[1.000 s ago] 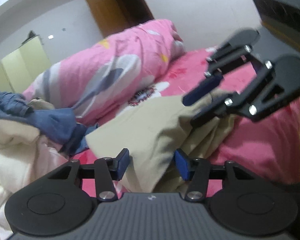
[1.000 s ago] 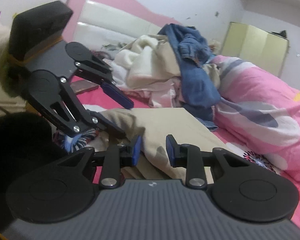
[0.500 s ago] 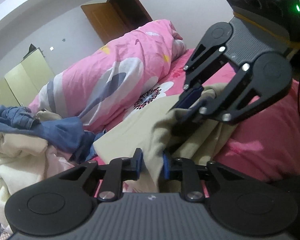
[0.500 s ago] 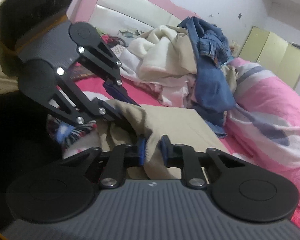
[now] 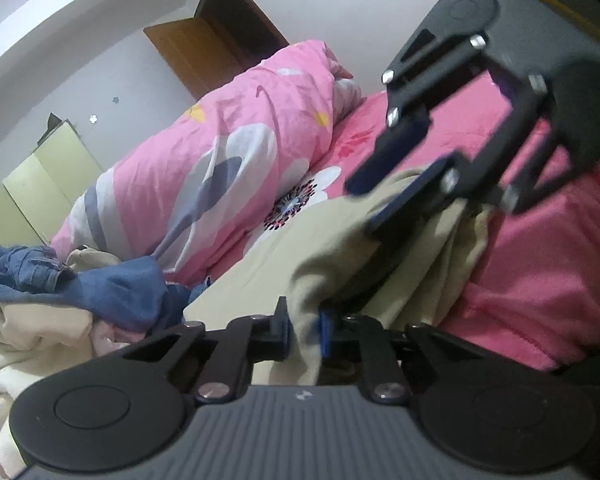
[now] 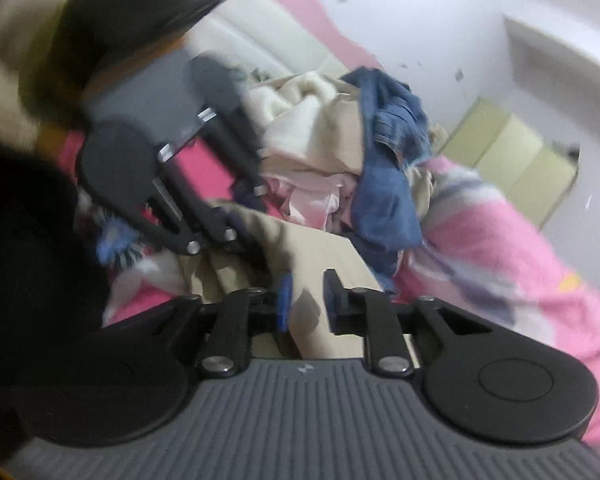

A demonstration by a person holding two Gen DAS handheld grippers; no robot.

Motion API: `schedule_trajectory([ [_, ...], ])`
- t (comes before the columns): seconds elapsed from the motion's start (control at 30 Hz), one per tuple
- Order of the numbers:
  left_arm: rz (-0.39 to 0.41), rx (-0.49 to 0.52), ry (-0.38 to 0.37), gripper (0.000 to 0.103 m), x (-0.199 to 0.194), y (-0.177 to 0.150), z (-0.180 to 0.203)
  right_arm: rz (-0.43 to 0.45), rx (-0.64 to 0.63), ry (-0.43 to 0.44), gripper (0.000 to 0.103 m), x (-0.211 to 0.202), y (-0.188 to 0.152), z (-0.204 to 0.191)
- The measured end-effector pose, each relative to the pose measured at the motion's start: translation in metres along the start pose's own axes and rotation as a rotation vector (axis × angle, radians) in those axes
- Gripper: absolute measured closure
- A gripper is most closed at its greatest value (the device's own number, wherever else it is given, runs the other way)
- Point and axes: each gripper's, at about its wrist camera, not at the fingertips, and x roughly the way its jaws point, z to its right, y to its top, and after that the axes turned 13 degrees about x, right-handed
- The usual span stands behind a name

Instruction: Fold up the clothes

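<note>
A beige garment [image 5: 260, 272] lies partly folded on the pink bed sheet [image 5: 540, 264]. My left gripper [image 5: 305, 330] is low at the garment's near edge. Its jaws are closing, with a bunched fold of the beige cloth filling the gap and pressed by both pads. My right gripper [image 5: 364, 208] hovers just above the garment's rumpled right part, jaws opening, pads apart from the cloth. In the blurred right wrist view, the right gripper [image 6: 307, 300] stands over the beige garment [image 6: 320, 252] with only a gap between its fingers. The left gripper [image 6: 252, 236] shows there at the left.
A heap of unfolded clothes, blue jeans [image 5: 112, 284] on cream garments [image 5: 20, 340], lies at the left of the bed. A rolled pink flowered quilt [image 5: 220, 168] runs along the far side. Yellow-green wardrobe [image 5: 40, 188] and brown door [image 5: 204, 48] stand behind.
The left jaws have narrowed onto a fold of the beige cloth. The right jaws pinched the cloth half a second ago, then let go and spread. Both grippers have rolled a little.
</note>
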Motion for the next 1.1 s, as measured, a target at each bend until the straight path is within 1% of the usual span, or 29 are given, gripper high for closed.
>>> schedule_trajectory([
  [0.03, 0.002, 0.01, 0.003, 0.09, -0.001, -0.001, 0.002, -0.01, 0.052, 0.033, 0.074, -0.005, 0.001, 0.011],
  [0.1, 0.003, 0.023, 0.006, 0.09, -0.001, -0.002, 0.004, -0.036, 0.065, 0.066, 0.07, -0.008, -0.001, 0.022],
  [0.2, 0.004, 0.024, 0.01, 0.09, -0.002, -0.002, 0.005, -0.069, 0.068, 0.12, 0.07, -0.01, -0.003, 0.035],
  [0.3, 0.007, 0.023, 0.015, 0.091, -0.003, -0.002, 0.005, -0.073, 0.108, 0.21, 0.07, -0.013, 0.002, 0.048],
  [0.33, 0.008, 0.025, 0.017, 0.091, -0.003, -0.002, 0.005, -0.065, 0.13, 0.223, 0.07, -0.013, 0.004, 0.053],
  [0.4, 0.01, 0.03, 0.02, 0.091, -0.003, -0.002, 0.005, -0.069, 0.137, 0.226, 0.07, -0.01, 0.004, 0.057],
  [0.53, 0.015, 0.024, 0.022, 0.091, -0.005, -0.002, 0.005, -0.125, 0.068, 0.234, 0.07, 0.008, -0.001, 0.053],
  [0.7, 0.022, 0.027, 0.023, 0.091, -0.006, -0.003, 0.004, -0.176, -0.005, 0.188, 0.074, 0.026, -0.007, 0.044],
  [0.73, 0.022, 0.031, 0.022, 0.091, -0.007, -0.003, 0.004, -0.175, -0.013, 0.171, 0.081, 0.027, -0.007, 0.043],
  [0.77, 0.024, 0.032, 0.018, 0.091, -0.007, -0.003, 0.004, -0.171, -0.017, 0.154, 0.09, 0.028, -0.007, 0.042],
  [0.8, 0.026, 0.033, 0.014, 0.089, -0.008, -0.004, 0.004, -0.162, -0.012, 0.135, 0.092, 0.027, -0.006, 0.041],
  [0.83, 0.025, 0.029, 0.004, 0.083, -0.009, -0.004, 0.003, -0.154, -0.006, 0.117, 0.094, 0.027, -0.005, 0.04],
  [0.87, 0.025, 0.019, -0.009, 0.081, -0.011, -0.004, 0.001, -0.153, -0.014, 0.099, 0.095, 0.027, -0.005, 0.037],
  [0.93, 0.04, -0.023, -0.027, 0.065, -0.017, -0.002, -0.006, -0.155, -0.05, 0.061, 0.096, 0.027, -0.007, 0.029],
  [0.97, 0.055, -0.045, -0.037, 0.06, -0.02, -0.001, -0.009, -0.155, -0.071, 0.044, 0.096, 0.026, -0.008, 0.024],
  [1.0, 0.069, -0.061, -0.045, 0.054, -0.022, 0.001, -0.012, -0.156, -0.091, 0.028, 0.097, 0.027, -0.01, 0.02],
  [1.03, 0.082, -0.068, -0.052, 0.05, -0.022, 0.004, -0.015, -0.155, -0.112, 0.013, 0.097, 0.026, -0.011, 0.017],
  [1.1, 0.089, -0.045, -0.058, 0.05, -0.017, 0.012, -0.014, -0.152, -0.146, -0.011, 0.097, 0.027, -0.011, 0.011],
])
